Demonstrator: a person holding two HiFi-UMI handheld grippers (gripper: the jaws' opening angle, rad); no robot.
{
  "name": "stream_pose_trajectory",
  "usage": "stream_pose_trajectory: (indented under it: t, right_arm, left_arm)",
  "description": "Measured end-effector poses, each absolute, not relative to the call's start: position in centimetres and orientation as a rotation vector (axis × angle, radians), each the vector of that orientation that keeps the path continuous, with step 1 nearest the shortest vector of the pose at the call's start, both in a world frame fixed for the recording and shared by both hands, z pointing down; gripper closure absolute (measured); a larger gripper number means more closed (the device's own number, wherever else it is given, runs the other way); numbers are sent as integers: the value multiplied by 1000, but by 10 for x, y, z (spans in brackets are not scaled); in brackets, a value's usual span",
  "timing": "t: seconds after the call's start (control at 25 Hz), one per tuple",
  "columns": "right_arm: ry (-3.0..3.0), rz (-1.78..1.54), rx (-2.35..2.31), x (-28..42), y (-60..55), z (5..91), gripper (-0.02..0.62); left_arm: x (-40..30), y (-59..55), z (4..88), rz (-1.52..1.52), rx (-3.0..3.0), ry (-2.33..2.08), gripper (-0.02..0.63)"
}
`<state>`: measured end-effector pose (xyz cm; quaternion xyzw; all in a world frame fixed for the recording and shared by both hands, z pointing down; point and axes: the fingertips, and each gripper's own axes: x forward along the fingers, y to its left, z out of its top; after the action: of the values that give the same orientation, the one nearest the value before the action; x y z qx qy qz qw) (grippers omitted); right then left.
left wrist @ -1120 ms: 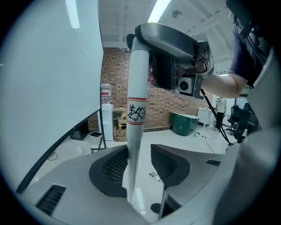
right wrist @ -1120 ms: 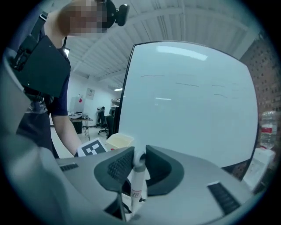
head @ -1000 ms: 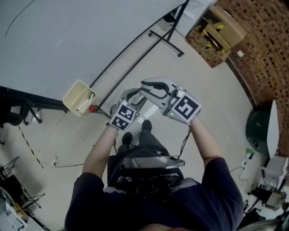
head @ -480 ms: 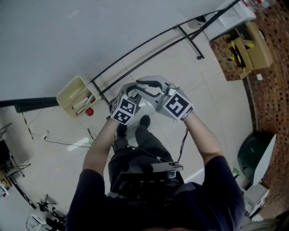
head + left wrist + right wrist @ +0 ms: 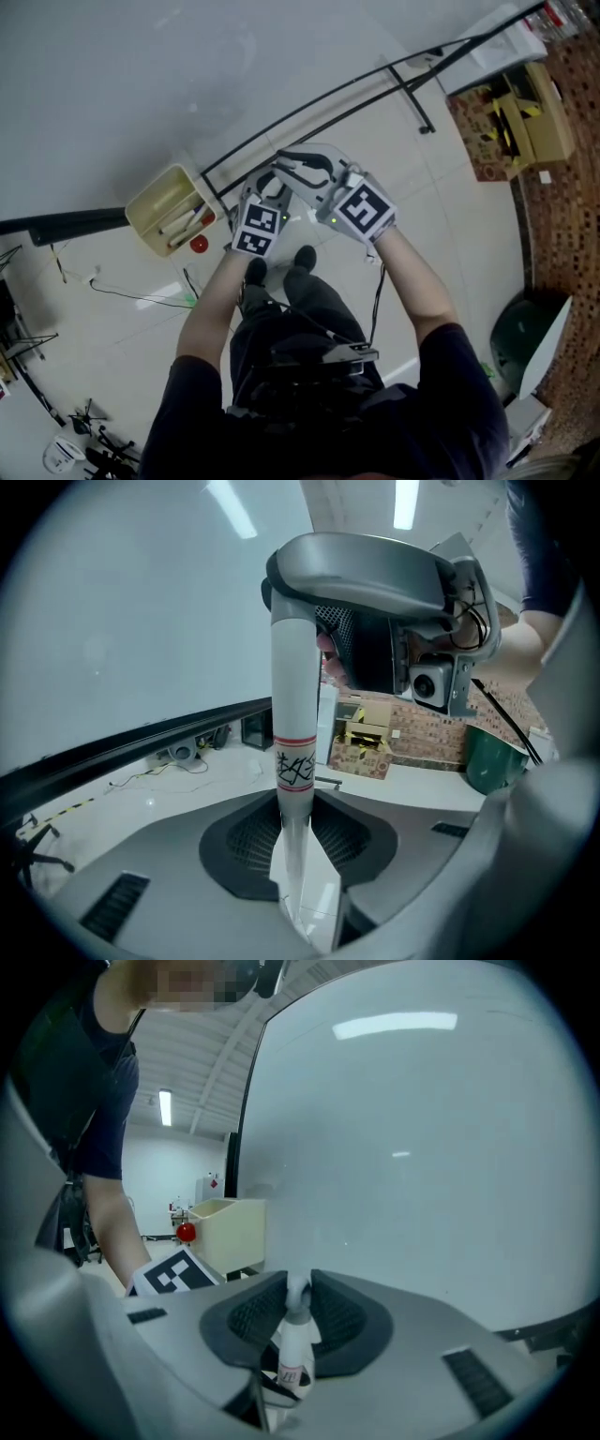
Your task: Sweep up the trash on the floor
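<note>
Evidently the sweeping is hardly begun; no gathered pile is seen on the pale tiled floor (image 5: 450, 234), and no trash can be made out with certainty. Only a small red round thing (image 5: 198, 244) lies just beside a cream box-shaped bin (image 5: 164, 202), and whether it is trash cannot be told. A white handle (image 5: 291, 696) is held in front of the person, between both grippers and above the shoes (image 5: 302, 258); its lower end and any brush head are not shown. The left hand-held gripper (image 5: 300, 874) has just been closing and is clenched on the handle lower down; the right hand-held gripper (image 5: 295, 1335) is clamped on the top end, where a small hanging loop is seen. The handle is a smooth, round, glossy tube, ringed by a red band above a black scrawl; the pads are dark and ribbed, set in matte grey shells. What is left, it is judged, is nearly everything — the sweep itself and the gathering.
</note>
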<state>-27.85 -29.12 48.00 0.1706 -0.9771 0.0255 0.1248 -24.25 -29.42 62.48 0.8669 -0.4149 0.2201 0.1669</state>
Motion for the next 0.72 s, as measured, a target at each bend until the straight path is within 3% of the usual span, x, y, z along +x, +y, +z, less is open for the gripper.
stream_pose_trajectory:
  t: [0.24, 0.72]
  right_arm:
    - [-2835, 112, 594, -289, -311, 487, 503]
    - [-2832, 152, 577, -310, -333, 497, 499]
  left_arm:
    - [-272, -276, 628, 530, 2307, -1284, 499]
    - [-239, -252, 649, 624, 2350, -1121, 500]
